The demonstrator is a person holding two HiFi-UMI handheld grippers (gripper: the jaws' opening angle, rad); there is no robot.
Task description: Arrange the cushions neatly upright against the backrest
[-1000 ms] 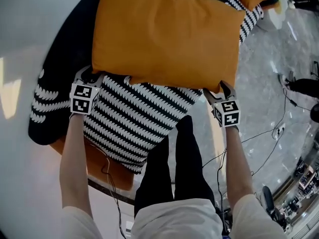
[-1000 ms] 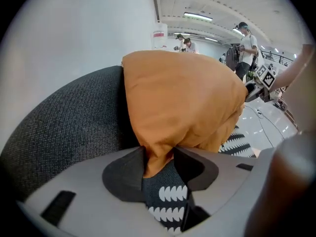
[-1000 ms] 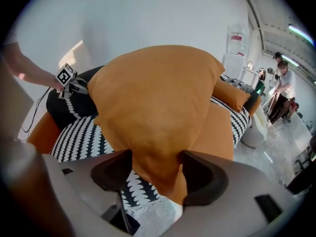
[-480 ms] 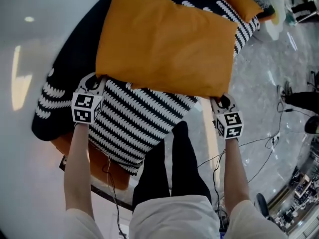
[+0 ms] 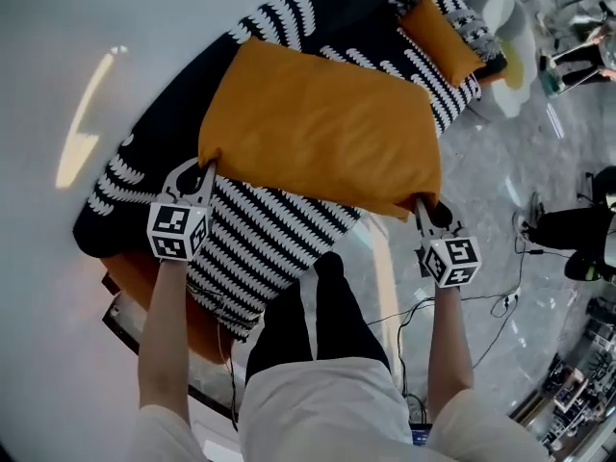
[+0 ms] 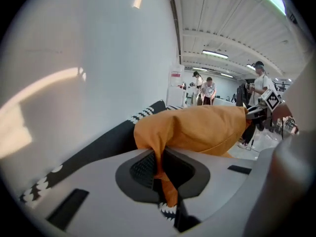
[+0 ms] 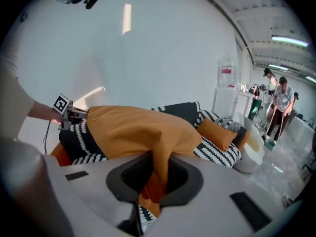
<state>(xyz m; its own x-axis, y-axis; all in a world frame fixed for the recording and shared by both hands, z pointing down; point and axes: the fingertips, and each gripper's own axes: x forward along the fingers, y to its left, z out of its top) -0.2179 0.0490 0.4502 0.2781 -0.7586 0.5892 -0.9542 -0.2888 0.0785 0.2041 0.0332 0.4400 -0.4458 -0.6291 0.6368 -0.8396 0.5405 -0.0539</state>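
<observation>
A large orange cushion (image 5: 322,128) hangs above the sofa's black-and-white patterned seat (image 5: 269,229). My left gripper (image 5: 205,169) is shut on its near left corner and my right gripper (image 5: 421,205) on its near right corner. Both pairs of jaws have just been closing on the fabric. In the left gripper view the orange corner (image 6: 163,147) is pinched between the pads of the left gripper (image 6: 160,167). The right gripper view shows the same pinch, with cushion fabric (image 7: 133,127) running into the right gripper (image 7: 157,174). A smaller orange cushion (image 5: 438,38) lies at the sofa's far end.
A white wall (image 5: 77,65) runs behind the sofa. A white round seat (image 5: 502,17) stands past the sofa's far end. Cables (image 5: 500,296) trail over the glossy floor on the right. Several people (image 7: 276,102) stand far off in the room.
Both grippers have closed on the big orange cushion's near corners and risen, lifting its near edge off the patterned seat.
</observation>
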